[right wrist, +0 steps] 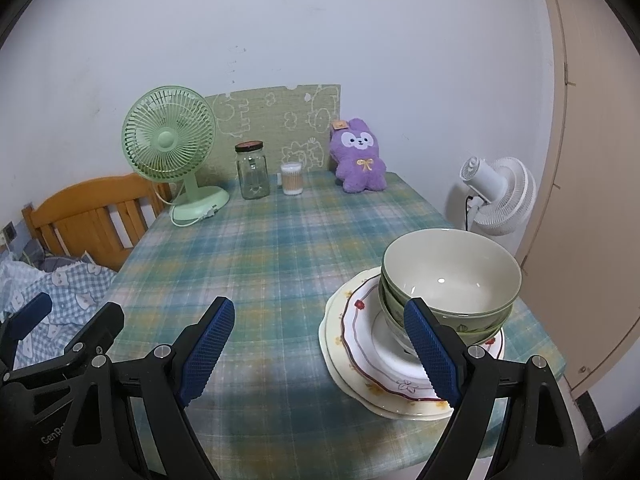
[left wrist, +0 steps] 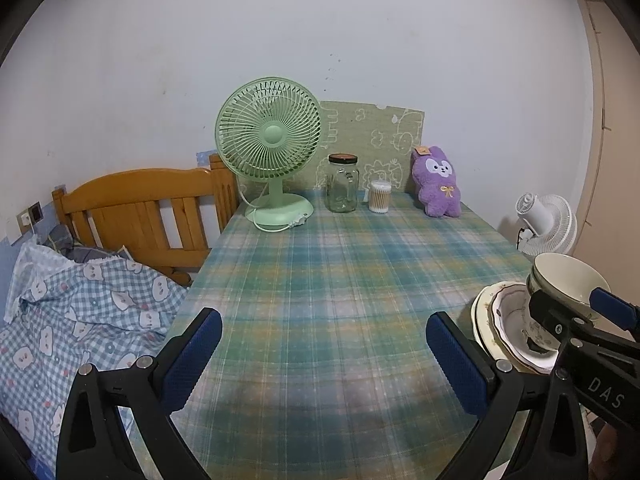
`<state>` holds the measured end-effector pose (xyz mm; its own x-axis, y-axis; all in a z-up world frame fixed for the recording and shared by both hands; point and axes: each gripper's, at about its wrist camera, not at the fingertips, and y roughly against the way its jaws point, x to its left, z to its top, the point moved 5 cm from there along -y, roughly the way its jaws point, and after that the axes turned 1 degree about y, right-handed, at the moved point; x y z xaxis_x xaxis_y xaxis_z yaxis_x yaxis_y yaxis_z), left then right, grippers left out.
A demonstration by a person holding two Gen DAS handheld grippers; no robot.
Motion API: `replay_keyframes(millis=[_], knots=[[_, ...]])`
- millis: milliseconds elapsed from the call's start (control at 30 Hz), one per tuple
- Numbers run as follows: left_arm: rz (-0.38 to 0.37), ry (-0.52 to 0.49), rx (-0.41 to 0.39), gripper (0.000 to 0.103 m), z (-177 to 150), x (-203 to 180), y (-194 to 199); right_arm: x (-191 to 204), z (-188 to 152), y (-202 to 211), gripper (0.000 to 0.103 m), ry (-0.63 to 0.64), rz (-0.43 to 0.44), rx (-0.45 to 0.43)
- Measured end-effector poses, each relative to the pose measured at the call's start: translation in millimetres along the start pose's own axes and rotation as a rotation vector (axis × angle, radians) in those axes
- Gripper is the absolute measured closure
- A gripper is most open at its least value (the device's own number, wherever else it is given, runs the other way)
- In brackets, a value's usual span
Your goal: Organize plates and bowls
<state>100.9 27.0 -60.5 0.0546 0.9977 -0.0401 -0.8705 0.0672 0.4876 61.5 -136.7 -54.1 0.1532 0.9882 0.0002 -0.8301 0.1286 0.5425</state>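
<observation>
A stack of plates (right wrist: 360,344) sits near the right front corner of the plaid-covered table (right wrist: 260,260): a cream flowered plate at the bottom and a white red-rimmed plate on it. Nested green bowls (right wrist: 452,276) stand on top. My right gripper (right wrist: 320,352) is open and empty just left of the stack, and its right finger (right wrist: 432,352) overlaps the plates in the right wrist view. My left gripper (left wrist: 324,356) hovers open over bare cloth further left. The left wrist view shows the plates (left wrist: 500,320) and bowls (left wrist: 568,276) at its right edge, with the right gripper (left wrist: 576,304) in front of them.
At the table's far edge stand a green desk fan (left wrist: 268,136), a glass jar (left wrist: 343,184), a tub of cotton swabs (left wrist: 379,197) and a purple plush rabbit (left wrist: 436,184). A white fan (right wrist: 496,196) stands off the right side. A wooden bed headboard (left wrist: 140,208) and checked bedding (left wrist: 80,312) lie to the left.
</observation>
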Motion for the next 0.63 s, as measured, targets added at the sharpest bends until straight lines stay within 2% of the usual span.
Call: replay_keyframes(millis=[633], knots=[[-0.004, -0.006, 0.004, 0.0, 2.5, 2.2, -3.7, 5.6, 0.9, -2.6, 0.014, -0.01, -0.016, 0.017]])
